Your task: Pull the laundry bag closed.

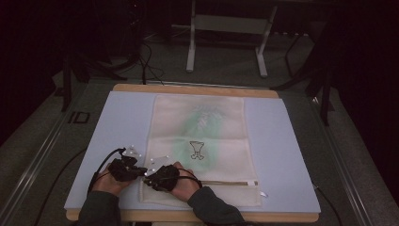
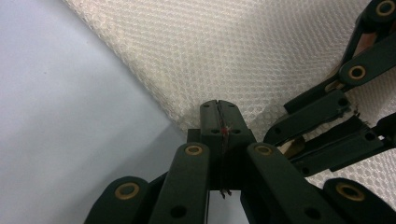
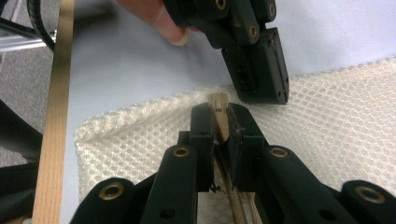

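On the blue tabletop (image 1: 113, 122) lies a white mesh laundry bag (image 1: 202, 136), flat, a green garment showing faintly through its upper half. At the bag's near-left corner, left hand-held gripper (image 1: 139, 171): jaws pressed together at the mesh edge; whether fabric is caught I cannot tell. Just beside it, right hand-held gripper (image 1: 148, 180): jaws narrow, clamped on the bag's tan zipper end (image 3: 219, 112).

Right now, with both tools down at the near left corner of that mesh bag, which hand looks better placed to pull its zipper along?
Probably the right. The right tool is shut on the zipper pull of the mesh bag. The left tool is pinched shut at the bag's edge, suited to holding it steady.
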A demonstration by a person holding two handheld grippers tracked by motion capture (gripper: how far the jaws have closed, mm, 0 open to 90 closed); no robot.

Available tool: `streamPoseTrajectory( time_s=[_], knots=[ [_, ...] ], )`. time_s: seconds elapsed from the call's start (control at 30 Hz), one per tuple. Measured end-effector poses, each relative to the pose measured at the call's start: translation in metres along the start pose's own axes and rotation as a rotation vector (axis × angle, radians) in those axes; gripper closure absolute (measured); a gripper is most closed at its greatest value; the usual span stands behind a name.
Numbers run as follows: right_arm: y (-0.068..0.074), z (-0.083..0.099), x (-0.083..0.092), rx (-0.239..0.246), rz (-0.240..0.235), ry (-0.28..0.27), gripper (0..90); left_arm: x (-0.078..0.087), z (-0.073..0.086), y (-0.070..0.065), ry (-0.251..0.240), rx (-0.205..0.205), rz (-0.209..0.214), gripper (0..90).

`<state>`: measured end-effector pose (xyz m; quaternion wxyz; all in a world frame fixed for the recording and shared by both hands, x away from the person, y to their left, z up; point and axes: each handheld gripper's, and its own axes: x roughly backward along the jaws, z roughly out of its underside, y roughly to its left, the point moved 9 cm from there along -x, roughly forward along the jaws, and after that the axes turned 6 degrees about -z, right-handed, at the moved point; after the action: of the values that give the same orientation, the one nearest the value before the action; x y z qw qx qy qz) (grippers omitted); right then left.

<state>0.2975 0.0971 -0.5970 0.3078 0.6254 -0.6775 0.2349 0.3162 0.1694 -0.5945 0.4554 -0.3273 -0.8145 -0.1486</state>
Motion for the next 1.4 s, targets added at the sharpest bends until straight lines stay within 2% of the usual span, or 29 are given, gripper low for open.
streamPoseTrajectory(
  time_s=[0.13,0.87,1.4],
  knots=[
    [-0.001,0.003,0.004,0.013,0.001,0.021,82.2,0.0,0.0,0.0,-0.003,0.003,0.0,89.9],
    [0.002,0.01,0.013,0.036,0.023,0.055,82.2,0.0,0.0,-0.001,-0.003,-0.006,-0.02,89.8],
    [0.002,0.017,0.022,0.054,0.033,0.083,82.2,0.0,0.0,-0.001,-0.005,-0.006,-0.017,89.8]
  ],
)
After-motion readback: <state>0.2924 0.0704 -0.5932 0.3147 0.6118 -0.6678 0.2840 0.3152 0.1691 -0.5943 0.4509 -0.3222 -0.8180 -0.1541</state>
